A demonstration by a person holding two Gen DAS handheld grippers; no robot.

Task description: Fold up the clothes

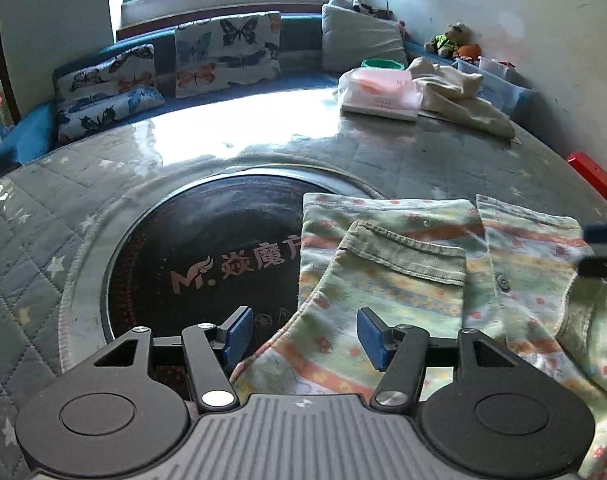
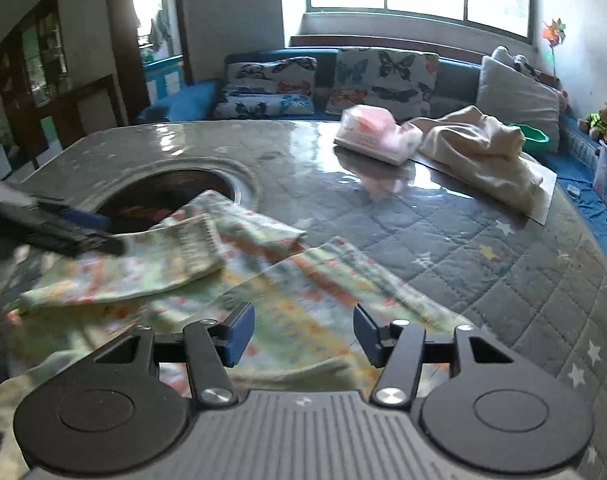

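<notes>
Mid-fold: both my left gripper and right gripper jaws wide open, empty, over the pastel striped-and-dotted cotton baby garment, lower right of frame; next, grab an edge.

Patterned garment lies on quilted table cover, one sleeve folded over its body, its left edge overlapping the round inset plate. Far right on the table: tissue pack, crumpled cloth just right of it. Butterfly cushions on the sofa behind the table.
</notes>
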